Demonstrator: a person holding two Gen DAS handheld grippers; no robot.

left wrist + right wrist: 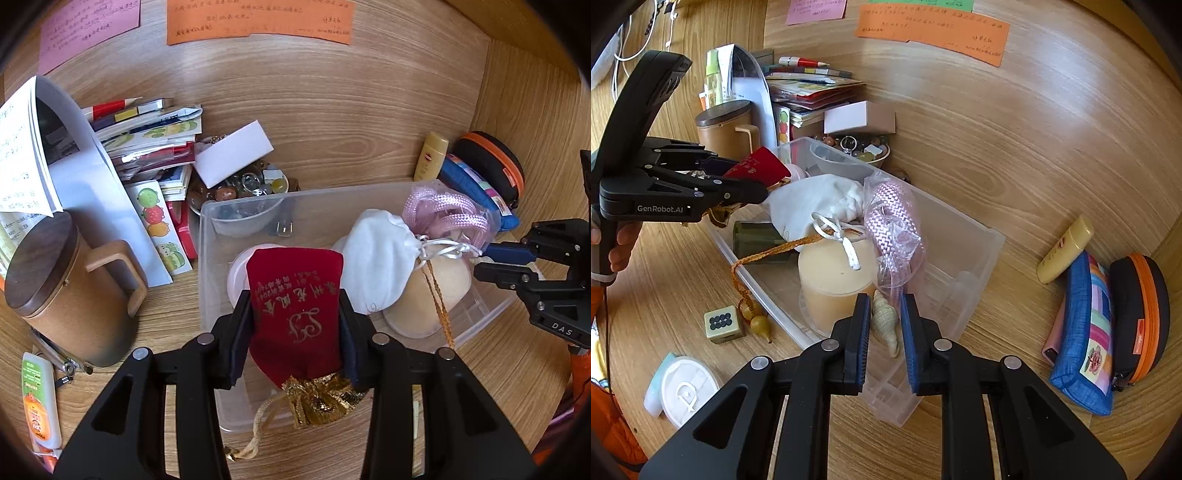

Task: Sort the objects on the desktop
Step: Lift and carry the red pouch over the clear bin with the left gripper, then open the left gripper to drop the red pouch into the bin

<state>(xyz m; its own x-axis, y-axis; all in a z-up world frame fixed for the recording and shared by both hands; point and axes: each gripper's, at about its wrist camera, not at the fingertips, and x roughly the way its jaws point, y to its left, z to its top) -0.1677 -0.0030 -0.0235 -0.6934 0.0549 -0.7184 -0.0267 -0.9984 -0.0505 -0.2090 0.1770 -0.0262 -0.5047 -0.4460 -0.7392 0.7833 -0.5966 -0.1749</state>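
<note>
Likely home study desk (1015, 155), sticky notes (932, 31), stationery pile (147, 136)

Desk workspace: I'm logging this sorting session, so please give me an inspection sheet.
Surface: wooden desk, wood grain visible.
Job's things: clear plastic bin holds a white pouch, pink cord bag and cream candle; seashell between the right claw's fingers.
Clutter: lidded mug, paper stack, bead bowl, die, pencil case.
Grippers: left claw shut on red pouch; right claw open.
Cables: white cords, top left.
Surroundings: orange note and pink note on the wall.
</note>
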